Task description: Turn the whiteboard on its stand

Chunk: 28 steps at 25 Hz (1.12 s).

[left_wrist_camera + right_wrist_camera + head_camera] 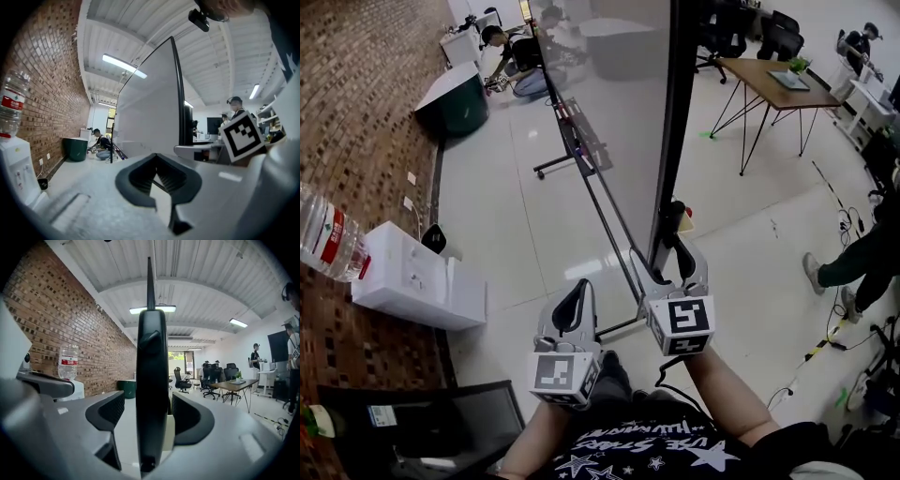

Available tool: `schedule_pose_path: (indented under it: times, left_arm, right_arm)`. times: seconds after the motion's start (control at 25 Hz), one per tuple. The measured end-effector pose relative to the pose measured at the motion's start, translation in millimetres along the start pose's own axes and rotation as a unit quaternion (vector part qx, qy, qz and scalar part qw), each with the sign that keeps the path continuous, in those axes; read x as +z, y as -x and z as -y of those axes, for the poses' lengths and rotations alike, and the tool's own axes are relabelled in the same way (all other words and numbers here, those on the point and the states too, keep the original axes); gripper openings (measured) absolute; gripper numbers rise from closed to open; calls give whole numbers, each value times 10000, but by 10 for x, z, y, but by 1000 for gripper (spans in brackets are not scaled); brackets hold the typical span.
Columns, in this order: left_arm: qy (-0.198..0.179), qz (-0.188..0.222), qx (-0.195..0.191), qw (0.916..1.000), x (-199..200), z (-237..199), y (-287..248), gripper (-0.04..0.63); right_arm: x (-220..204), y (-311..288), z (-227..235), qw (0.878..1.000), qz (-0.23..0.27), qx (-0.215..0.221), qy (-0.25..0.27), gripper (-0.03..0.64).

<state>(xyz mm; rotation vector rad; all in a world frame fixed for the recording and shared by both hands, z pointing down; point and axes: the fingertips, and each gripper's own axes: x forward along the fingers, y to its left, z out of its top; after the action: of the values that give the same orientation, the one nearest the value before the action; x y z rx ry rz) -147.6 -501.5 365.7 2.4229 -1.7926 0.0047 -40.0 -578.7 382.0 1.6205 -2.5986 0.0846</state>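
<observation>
The whiteboard (609, 112) stands upright on its wheeled stand (581, 150), seen from above with its black side frame (672, 141) toward me. My right gripper (668, 261) straddles that frame low down. In the right gripper view the frame (151, 362) runs up between the jaws with a gap on each side, so the right gripper (147, 401) is open. My left gripper (574, 300) hangs left of the frame, apart from the board, its jaws together on nothing. The left gripper view shows the board (150, 103) ahead of the left gripper (157, 158).
A water dispenser (412, 281) with its bottle (328, 239) stands by the brick wall at left. A green bin (455, 103) and a crouching person (520, 61) are beyond the board. A desk (769, 80), someone's leg (839, 267) and floor cables (844, 328) lie to the right.
</observation>
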Motion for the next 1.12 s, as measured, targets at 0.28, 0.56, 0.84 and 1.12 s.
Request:
schedule_pose_path:
  times: [0.28, 0.56, 0.84, 1.12]
  left_arm:
    - [27, -80, -104, 9999, -43, -49, -120, 6]
    - [95, -207, 89, 9997, -106, -128, 66, 6]
    - [94, -269, 245, 9993, -192, -65, 320, 6]
    - [43, -247, 573, 9980, -184, 66, 694, 6]
  right_arm:
    - [2, -101, 114, 9997, 86, -223, 18, 187]
    - [-20, -70, 103, 9993, -13, -327, -157, 186]
    - [-28, 115, 92, 9988, -90, -391, -269, 186]
    - [22, 236, -257, 9995, -200, -229, -87, 186]
